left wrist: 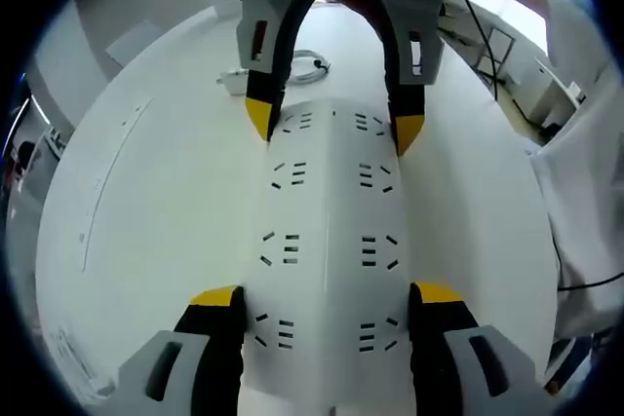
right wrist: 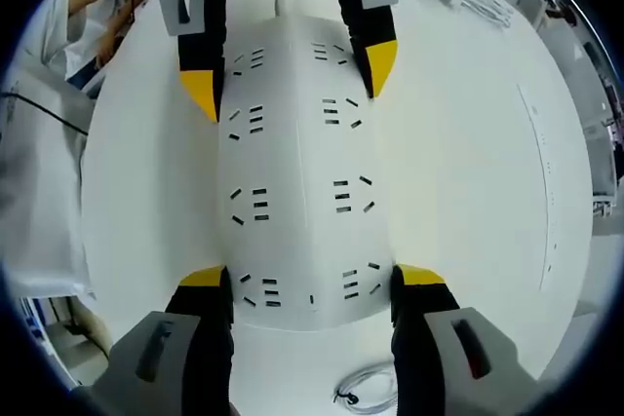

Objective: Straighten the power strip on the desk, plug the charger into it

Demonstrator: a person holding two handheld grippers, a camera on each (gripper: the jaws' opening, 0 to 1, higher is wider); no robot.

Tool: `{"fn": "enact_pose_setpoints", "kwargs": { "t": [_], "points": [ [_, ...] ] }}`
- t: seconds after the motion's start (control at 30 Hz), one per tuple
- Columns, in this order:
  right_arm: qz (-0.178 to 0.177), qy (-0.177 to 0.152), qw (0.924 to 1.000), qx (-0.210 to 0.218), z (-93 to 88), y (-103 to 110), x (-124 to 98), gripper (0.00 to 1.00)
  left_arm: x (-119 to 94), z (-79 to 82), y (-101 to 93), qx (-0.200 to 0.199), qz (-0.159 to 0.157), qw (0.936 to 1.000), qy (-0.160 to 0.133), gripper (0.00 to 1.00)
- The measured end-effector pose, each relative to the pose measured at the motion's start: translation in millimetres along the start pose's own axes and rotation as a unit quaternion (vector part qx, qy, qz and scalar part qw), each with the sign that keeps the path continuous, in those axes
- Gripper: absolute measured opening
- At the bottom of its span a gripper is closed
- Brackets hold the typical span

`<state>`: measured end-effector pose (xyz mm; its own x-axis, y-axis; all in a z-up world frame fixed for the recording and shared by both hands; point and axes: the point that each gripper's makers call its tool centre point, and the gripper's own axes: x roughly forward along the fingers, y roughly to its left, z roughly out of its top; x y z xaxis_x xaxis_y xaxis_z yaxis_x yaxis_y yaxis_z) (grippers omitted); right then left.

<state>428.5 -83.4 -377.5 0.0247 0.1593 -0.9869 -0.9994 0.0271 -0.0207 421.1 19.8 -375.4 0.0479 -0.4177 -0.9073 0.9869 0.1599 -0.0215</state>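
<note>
Your power strip [left wrist: 327,241] lies flat on the white table [left wrist: 156,202], a long, stiff, white plastic block with two rows of sockets running its length. Judge it as light but smooth-sided, so it may skid on the table rather than lift; it should turn as one rigid piece if you steer it from both ends. Take hold across the narrow width near each end, on the plain side walls, clear of the socket faces.

Your left tongs [left wrist: 327,304] stand wide apart, one jaw on each side of the strip's near end, yellow tips against or just beside its side walls; whether they actually pinch it, you cannot tell. Your right tongs [right wrist: 310,284] straddle the strip's other end in the same way, open to the strip's full width, contact just as uncertain.

Beyond the strip's far end in the left gripper view lies a small white block with a coiled white cable [left wrist: 310,62], probably the charger. It is not yet plugged in.
</note>
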Motion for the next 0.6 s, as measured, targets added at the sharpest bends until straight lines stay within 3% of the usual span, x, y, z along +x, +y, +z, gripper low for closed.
{"fn": "enact_pose_setpoints", "kwargs": {
  "t": [0.4, 0.6],
  "points": [
    [-0.003, -0.005, 0.9999, 0.015, -1.9, 4.2, -0.7, 0.65, 0.7, 1.4, -1.3, 0.012, -0.005, 0.9999, 0.008, 0.69],
    [-0.004, -0.011, 0.9998, 0.018, -2.1, 4.9, -0.7, 0.65, 1.4, 2.3, -2.3, 0.016, -0.004, 0.9993, 0.032, 0.69]
  ]
}}
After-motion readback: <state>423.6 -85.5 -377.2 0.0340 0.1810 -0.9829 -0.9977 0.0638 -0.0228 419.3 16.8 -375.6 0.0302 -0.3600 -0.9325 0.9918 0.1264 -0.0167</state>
